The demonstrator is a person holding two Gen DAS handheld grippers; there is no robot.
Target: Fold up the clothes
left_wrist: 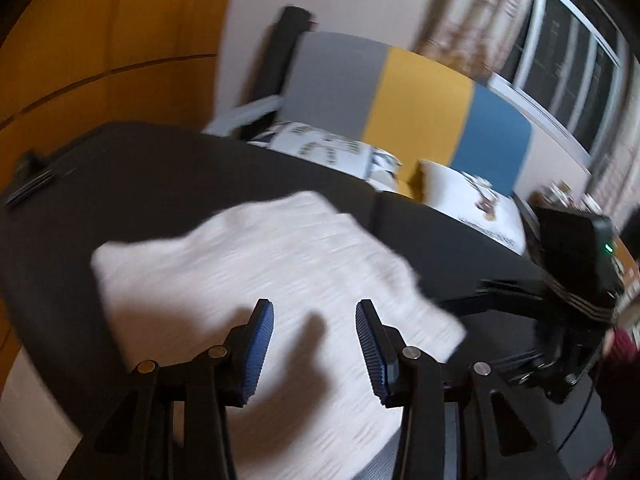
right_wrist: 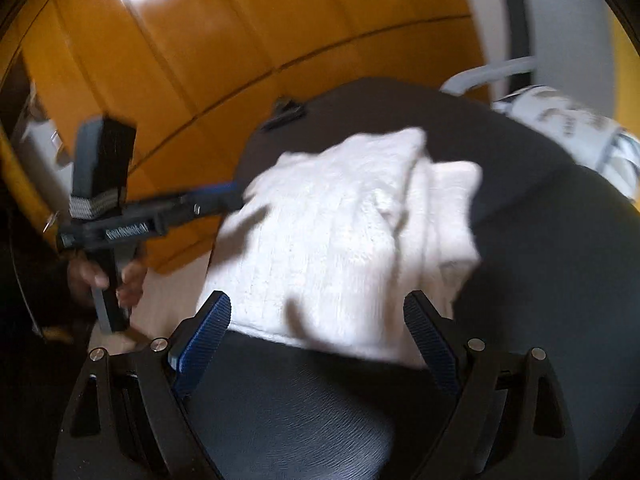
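Note:
A white knitted garment (left_wrist: 256, 264) lies folded into a thick bundle on a dark table (left_wrist: 160, 168). My left gripper (left_wrist: 316, 344) hovers over the bundle's near part, open, with nothing between its blue pads (left_wrist: 260, 344). In the right wrist view the garment (right_wrist: 340, 232) fills the middle, with a smaller folded layer at its right side. My right gripper (right_wrist: 320, 340) stands open over the garment's near edge and holds nothing. The left gripper (right_wrist: 226, 194), held by a hand (right_wrist: 128, 276), points at the bundle's left edge. The right gripper (left_wrist: 480, 292) shows at the right of the left wrist view.
A small black clip (right_wrist: 286, 110) lies at the table's far corner. Orange wooden panels (right_wrist: 200, 40) stand behind the table. A grey chair arm (left_wrist: 256, 108), a bed with printed pillows (left_wrist: 320, 148) and a grey, yellow and blue headboard (left_wrist: 420, 104) lie beyond.

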